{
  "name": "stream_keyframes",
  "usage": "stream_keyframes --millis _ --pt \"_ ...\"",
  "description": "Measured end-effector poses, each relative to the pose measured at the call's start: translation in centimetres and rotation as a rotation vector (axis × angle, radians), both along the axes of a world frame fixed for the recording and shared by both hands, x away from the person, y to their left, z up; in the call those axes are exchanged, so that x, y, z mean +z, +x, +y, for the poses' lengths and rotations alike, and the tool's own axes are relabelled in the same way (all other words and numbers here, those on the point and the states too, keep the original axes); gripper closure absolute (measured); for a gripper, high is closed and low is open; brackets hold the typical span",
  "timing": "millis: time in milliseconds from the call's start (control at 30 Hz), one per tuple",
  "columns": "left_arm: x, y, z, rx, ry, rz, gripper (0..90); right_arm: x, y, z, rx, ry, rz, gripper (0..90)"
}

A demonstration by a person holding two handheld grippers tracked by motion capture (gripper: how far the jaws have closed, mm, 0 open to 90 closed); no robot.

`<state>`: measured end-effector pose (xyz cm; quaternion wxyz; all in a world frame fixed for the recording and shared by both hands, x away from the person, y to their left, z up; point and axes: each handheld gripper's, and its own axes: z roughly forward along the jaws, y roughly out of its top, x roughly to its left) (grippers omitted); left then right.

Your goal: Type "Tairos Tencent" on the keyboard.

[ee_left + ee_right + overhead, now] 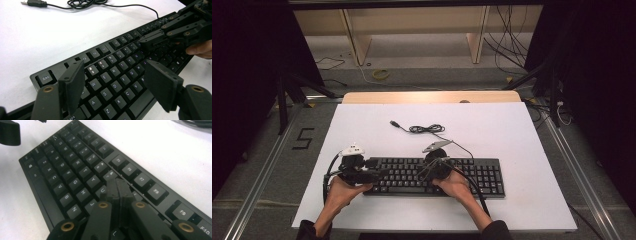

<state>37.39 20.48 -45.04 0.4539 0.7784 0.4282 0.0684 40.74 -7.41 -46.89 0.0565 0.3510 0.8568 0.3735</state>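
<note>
I have a flat black plastic keyboard (434, 176) lying across the near half of the white tabletop (512, 130), with its thin black cable (427, 129) coiled loosely behind it and the plug end lying free on the board.

My right gripper (117, 188) has its jaws pressed together with nothing between them, used as a single blunt tip. In the right gripper view that tip stands over the upper letter rows, at about the U and the number key above it; I cannot tell whether it presses a key or just hovers over it. In the left gripper view the same closed tip (152, 41) shows farther along the keyboard.

My left gripper (112, 82) has its jaws wide apart, holding nothing. It hangs over the left end of the keyboard, above the letter keys near the Esc corner, not touching them as far as I can see.

I judge the step in hand to be key pressing with the right tip, the left gripper standing by. The next move calls for a short, straight push down on one key only, then a clean lift. The closed tip looks about as wide as a key, so I must centre it or a neighbour will go down too.
</note>
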Motion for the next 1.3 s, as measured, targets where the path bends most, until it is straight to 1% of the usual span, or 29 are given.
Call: stream_keyframes --millis 133,267,333,367,500,567,633,700,767,900,1067,1300 --pt "0.0 0.0 0.0 -0.001 -0.002 0.002 32.5 -0.2 0.0 0.1 0.003 -0.013 0.002 90.0" --pt "0.0 0.0 0.0 -0.001 -0.001 0.001 32.5 -0.3 -0.1 0.2 0.005 -0.014 -0.001 90.0" --pt "0.0 0.0 0.0 0.000 -0.001 0.001 32.5 -0.5 -0.1 0.2 0.007 -0.028 0.006 90.0" --pt "0.0 0.0 0.0 0.000 -0.001 0.002 32.5 -0.6 -0.1 0.2 0.005 -0.028 -0.002 90.0" --pt "0.0 0.0 0.0 0.001 0.000 0.002 32.5 -0.5 -0.2 0.3 0.007 -0.037 -0.006 90.0" --pt "-0.1 0.0 0.0 0.000 0.000 0.002 32.5 -0.5 -0.2 0.3 0.000 -0.034 0.001 90.0" --pt "-0.1 0.0 0.0 0.000 0.001 0.002 32.5 -0.3 -0.2 0.2 -0.002 -0.018 0.004 90.0" --pt "-0.1 0.1 0.1 -0.001 0.003 -0.002 32.5 0.1 -0.2 -0.1 -0.009 0.013 0.004 90.0" --pt "-0.1 0.1 0.1 0.000 0.002 -0.002 32.5 0.6 -0.3 -0.3 -0.009 0.037 -0.009 90.0" --pt "-0.1 0.0 0.0 0.000 0.004 -0.001 32.5 1.4 -0.5 -0.6 -0.012 0.066 -0.031 90.0" --pt "-0.1 0.1 -0.1 -0.010 0.010 -0.004 32.5 1.8 -0.7 -1.1 -0.018 0.084 -0.039 86.0" --pt "0.0 0.1 -0.2 -0.014 0.011 -0.009 32.6 2.2 -1.0 -1.7 -0.022 0.100 -0.046 77.3"
